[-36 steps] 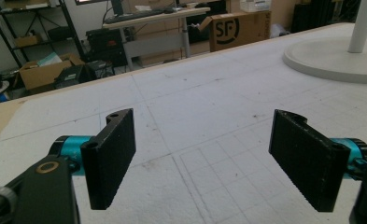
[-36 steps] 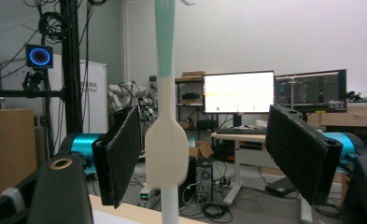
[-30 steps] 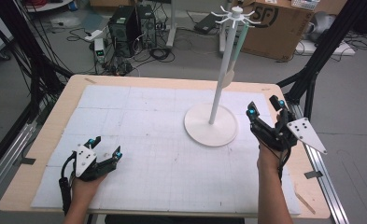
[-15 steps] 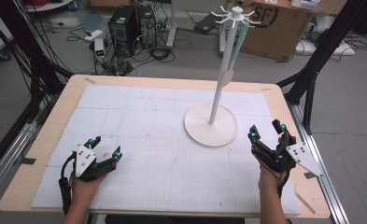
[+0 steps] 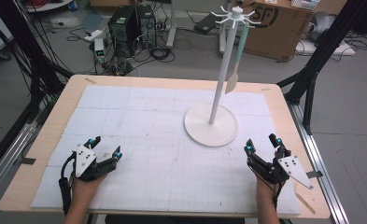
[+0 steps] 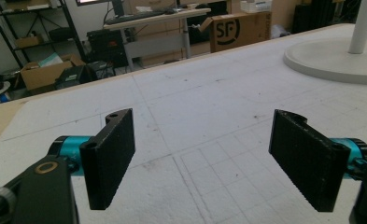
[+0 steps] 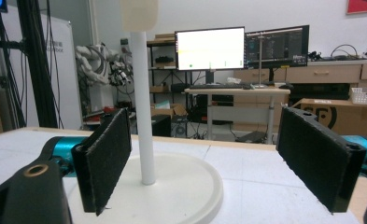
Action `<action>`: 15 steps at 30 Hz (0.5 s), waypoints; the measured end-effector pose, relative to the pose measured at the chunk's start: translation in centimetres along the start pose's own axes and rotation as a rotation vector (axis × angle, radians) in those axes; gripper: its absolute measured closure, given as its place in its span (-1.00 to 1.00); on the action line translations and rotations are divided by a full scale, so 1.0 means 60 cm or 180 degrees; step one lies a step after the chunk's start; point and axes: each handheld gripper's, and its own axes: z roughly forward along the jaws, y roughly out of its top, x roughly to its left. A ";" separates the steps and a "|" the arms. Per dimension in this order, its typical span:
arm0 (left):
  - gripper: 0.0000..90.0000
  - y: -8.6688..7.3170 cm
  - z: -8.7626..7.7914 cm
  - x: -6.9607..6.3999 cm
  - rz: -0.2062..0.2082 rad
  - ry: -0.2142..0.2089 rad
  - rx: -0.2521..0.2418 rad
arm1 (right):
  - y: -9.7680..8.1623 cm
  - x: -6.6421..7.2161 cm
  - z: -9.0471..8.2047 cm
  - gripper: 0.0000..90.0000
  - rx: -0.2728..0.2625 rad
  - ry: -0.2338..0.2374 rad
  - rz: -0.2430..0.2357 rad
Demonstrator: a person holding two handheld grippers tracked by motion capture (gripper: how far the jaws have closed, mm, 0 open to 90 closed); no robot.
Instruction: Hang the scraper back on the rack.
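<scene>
The white stand (image 5: 211,125) stood at about two o'clock on the table (image 5: 41,140), a spatula (image 5: 235,70) hanging from its top hooks. Just beyond the stand's base, toward four o'clock, the right gripper (image 5: 262,143) sat low, its jaws having just been opening, spread wide with nothing between them. Well apart, at eight o'clock, the left gripper (image 5: 105,147) rested on the white mat (image 5: 139,116), jaws likewise spread and empty.

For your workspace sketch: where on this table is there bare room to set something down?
The white mat is bare between the left claw and the stand's round base, and along the far edge. Tightest: between that base and the right claw.
</scene>
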 end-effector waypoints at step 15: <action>-0.48 0.000 0.000 0.000 -0.0002 -0.0005 -0.0002 | -0.035 0.003 0.002 -0.62 0.0258 -0.0026 -0.0052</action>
